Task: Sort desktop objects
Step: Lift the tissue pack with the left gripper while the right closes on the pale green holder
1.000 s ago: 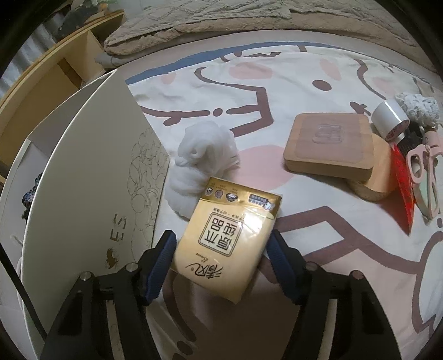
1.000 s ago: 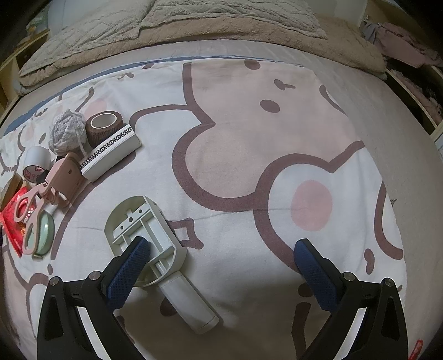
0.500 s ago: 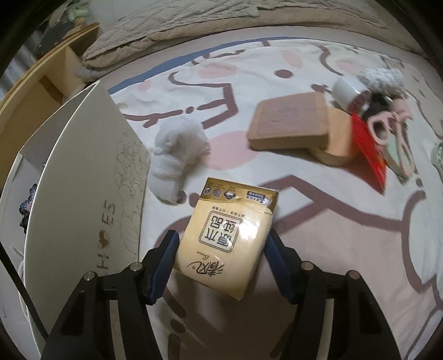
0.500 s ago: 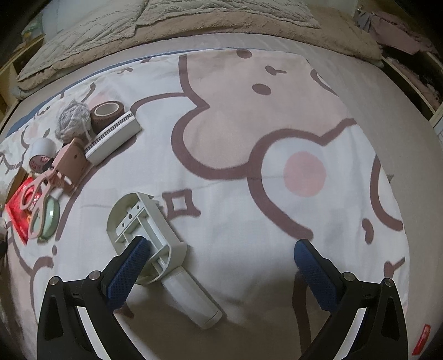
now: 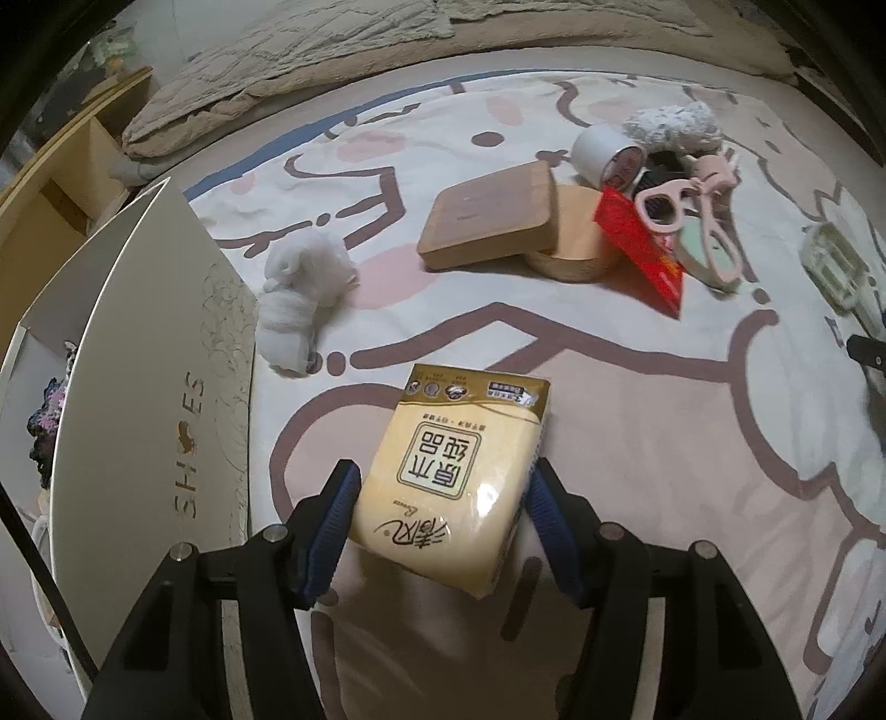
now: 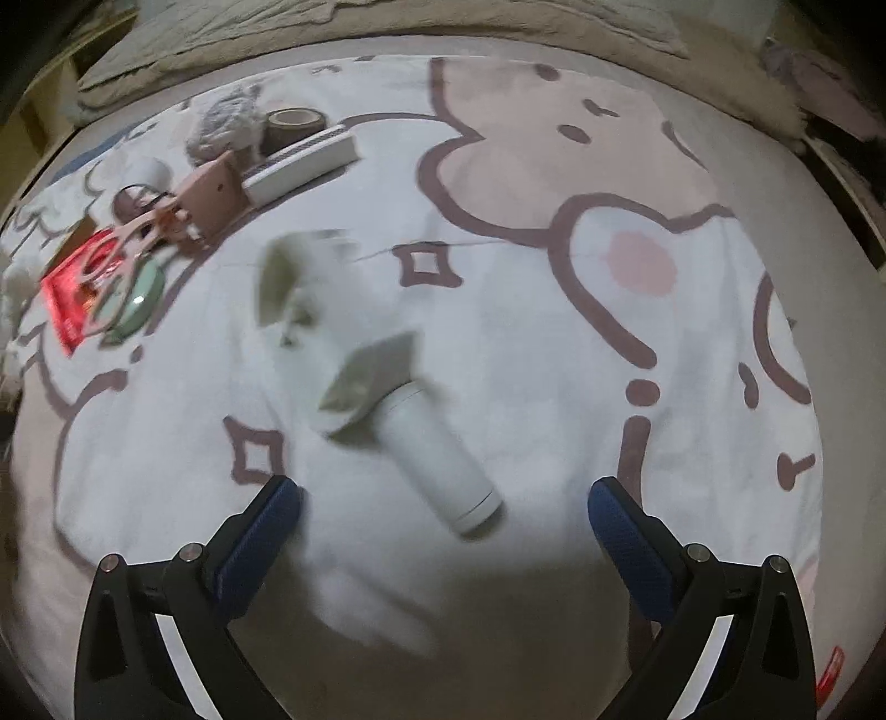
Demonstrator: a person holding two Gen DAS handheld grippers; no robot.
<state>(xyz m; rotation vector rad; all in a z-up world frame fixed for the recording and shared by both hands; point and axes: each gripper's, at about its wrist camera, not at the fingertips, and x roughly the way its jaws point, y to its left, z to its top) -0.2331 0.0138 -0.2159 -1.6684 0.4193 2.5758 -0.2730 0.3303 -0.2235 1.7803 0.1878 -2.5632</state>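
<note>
Ahead of the tool lies a bed under a cartoon-printed sheet (image 5: 637, 421) in white, pink and brown, with a rumpled beige quilt (image 6: 387, 22) across its far end and wooden shelving (image 5: 66, 183) to the far left, all dimly lit.

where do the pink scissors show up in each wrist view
left wrist: pink scissors upper right, lying over the red packet.
right wrist: pink scissors far left, middle height, over the same red packet.
shared landmark: the red packet under the scissors.
</note>
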